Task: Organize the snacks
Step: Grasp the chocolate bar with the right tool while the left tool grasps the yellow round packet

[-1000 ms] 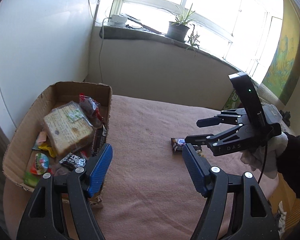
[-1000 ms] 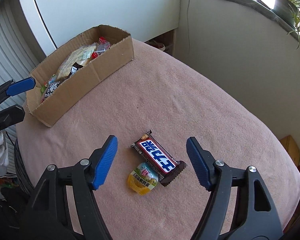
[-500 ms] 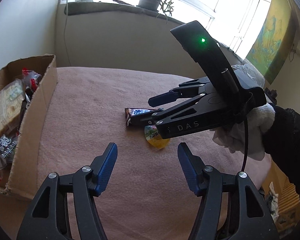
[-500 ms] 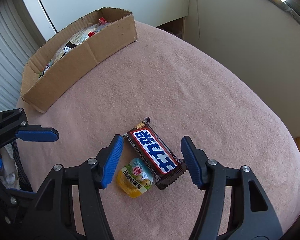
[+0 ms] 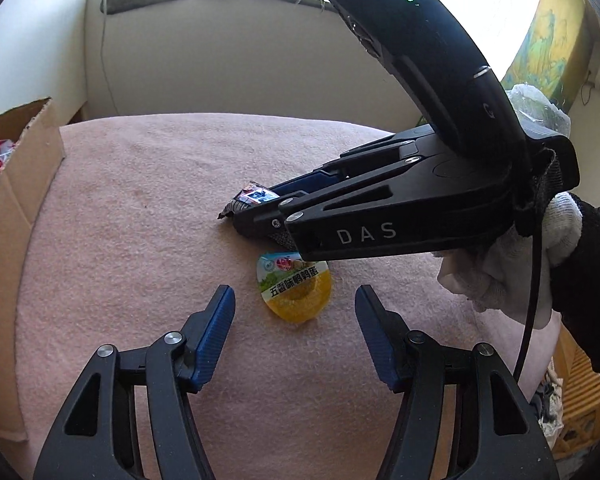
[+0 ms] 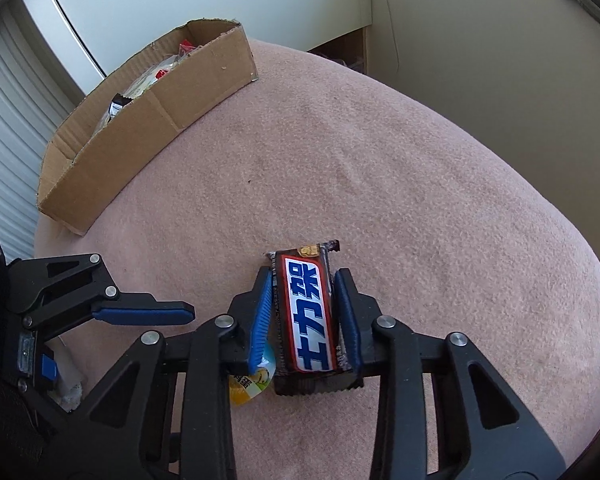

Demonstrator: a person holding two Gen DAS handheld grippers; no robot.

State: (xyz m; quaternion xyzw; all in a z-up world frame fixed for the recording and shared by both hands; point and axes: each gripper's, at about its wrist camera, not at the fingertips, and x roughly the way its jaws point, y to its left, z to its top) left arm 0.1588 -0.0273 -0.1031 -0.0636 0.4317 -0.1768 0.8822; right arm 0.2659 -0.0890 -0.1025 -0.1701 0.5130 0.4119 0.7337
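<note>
Snacks are what both hands are after, and two are left loose on the pink cloth-covered table (image 6: 400, 168), well apart from the cardboard box (image 6: 148, 120) that sits along its far left edge and already holds the rest; the box is presumably where everything is being gathered. The chocolate bar (image 6: 310, 312) lies out in the open middle of the table, and the right gripper (image 6: 306, 320) has it clamped lengthwise between its blue pads, one pad on each long side; gripping it across the narrow width looks sensible, since the wrapper is stiff there and gives flat faces to press on. Whether the bar rests on the cloth or is just clear of it cannot be told. The small round yellow cup snack (image 5: 296, 290) lies just beside the bar, partly tucked under the right gripper's left finger; the left gripper (image 5: 296, 316) hangs over it with its jaws apart, one finger on either side and neither pad touching, likely lined up so both snacks can go to the box together.

A second ago the right jaws stood wide with bar and cup lying between and ahead of them; they have just been closing and now press on the bar. The left gripper then faced the box with the two snacks well ahead; now it sits low over the cup, jaws a little narrower.
</note>
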